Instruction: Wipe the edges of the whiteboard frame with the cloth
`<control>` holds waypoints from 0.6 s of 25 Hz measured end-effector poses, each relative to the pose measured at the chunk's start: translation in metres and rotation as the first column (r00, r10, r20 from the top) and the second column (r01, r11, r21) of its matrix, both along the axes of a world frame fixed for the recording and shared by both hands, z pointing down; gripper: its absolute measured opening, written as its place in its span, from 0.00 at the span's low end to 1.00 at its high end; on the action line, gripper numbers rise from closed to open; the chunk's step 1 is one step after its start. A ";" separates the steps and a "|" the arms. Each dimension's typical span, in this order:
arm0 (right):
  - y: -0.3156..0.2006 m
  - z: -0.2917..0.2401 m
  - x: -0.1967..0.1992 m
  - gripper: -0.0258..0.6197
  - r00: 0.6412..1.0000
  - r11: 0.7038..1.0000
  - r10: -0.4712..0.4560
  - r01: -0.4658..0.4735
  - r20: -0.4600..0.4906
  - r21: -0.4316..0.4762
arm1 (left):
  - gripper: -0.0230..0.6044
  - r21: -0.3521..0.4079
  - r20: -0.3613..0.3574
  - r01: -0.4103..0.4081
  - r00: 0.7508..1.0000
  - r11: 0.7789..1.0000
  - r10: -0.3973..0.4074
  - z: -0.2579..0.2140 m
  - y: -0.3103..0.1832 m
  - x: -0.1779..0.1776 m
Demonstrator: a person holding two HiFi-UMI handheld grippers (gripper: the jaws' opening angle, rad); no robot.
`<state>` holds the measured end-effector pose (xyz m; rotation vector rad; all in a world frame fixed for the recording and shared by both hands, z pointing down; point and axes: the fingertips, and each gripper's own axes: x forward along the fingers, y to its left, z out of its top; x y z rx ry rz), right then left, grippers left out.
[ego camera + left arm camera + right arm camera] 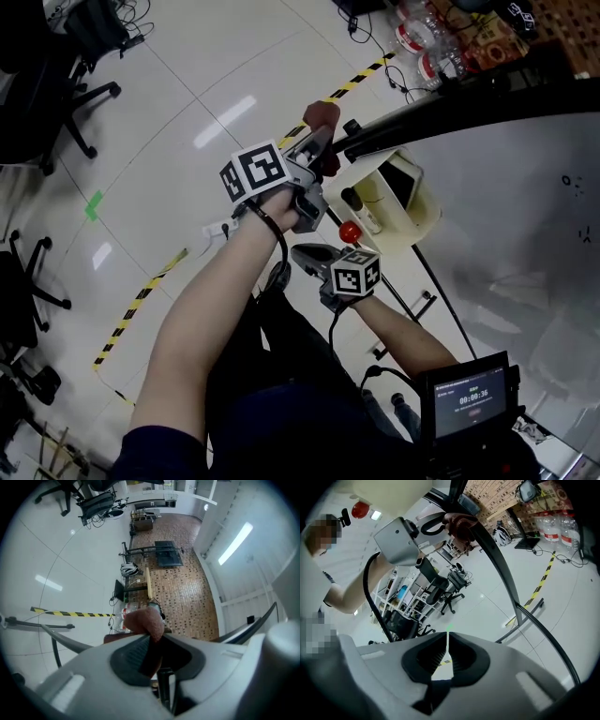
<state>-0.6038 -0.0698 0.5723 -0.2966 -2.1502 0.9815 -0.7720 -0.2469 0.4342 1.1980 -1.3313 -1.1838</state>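
Note:
My left gripper point(319, 142) is shut on a reddish-brown cloth point(322, 114), which sits against the end of the whiteboard's black frame point(441, 114). In the left gripper view the cloth point(145, 620) bulges out between the closed jaws of the left gripper point(152, 641). The whiteboard's white surface point(525, 216) fills the right side. My right gripper point(298, 251) hangs lower, below the left one, shut with nothing in it. In the right gripper view the right gripper point(446, 637) has its pads together, and the cloth point(459, 524) shows at the top on the curved frame point(499, 564).
A cream tray point(422, 225) with markers and a red knob point(350, 231) hangs at the board's edge. Office chairs point(47, 94) stand at the left, yellow-black tape point(141, 300) crosses the floor, and water bottles point(422, 42) lie at the top. A small screen point(473, 398) is near my body.

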 end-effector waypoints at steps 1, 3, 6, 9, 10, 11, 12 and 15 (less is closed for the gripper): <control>0.001 -0.001 0.002 0.07 1.000 1.000 -0.003 0.003 0.000 0.004 | 0.15 0.005 0.013 -0.008 1.000 1.000 0.008 -0.005 0.000 0.000; 0.001 -0.003 0.004 0.07 1.000 1.000 -0.004 0.004 0.001 0.013 | 0.14 0.006 0.047 -0.027 0.999 1.000 0.027 -0.011 -0.001 -0.001; 0.000 -0.009 0.007 0.07 1.000 1.000 0.004 -0.004 0.002 0.014 | 0.14 0.011 0.054 -0.049 0.997 0.999 0.048 -0.017 0.002 -0.001; -0.001 -0.018 0.006 0.07 1.000 1.000 0.016 -0.016 0.003 0.016 | 0.14 0.068 0.060 -0.084 0.995 0.994 0.080 -0.036 0.002 -0.001; -0.002 -0.017 0.006 0.07 1.000 1.000 0.018 -0.018 0.005 0.020 | 0.14 0.089 0.077 -0.100 0.993 0.991 0.093 -0.040 0.002 -0.001; -0.003 -0.015 0.006 0.07 1.000 1.000 0.018 -0.018 0.009 0.022 | 0.14 0.105 0.101 -0.114 0.990 0.988 0.103 -0.043 0.002 -0.001; -0.002 -0.013 0.005 0.07 1.000 1.000 0.017 -0.017 0.014 0.023 | 0.14 0.118 0.126 -0.125 0.986 0.985 0.109 -0.046 0.003 -0.001; 0.000 -0.016 0.004 0.07 1.000 1.000 0.010 -0.011 0.026 0.024 | 0.14 0.154 0.206 -0.162 0.970 0.975 0.129 -0.063 0.017 -0.003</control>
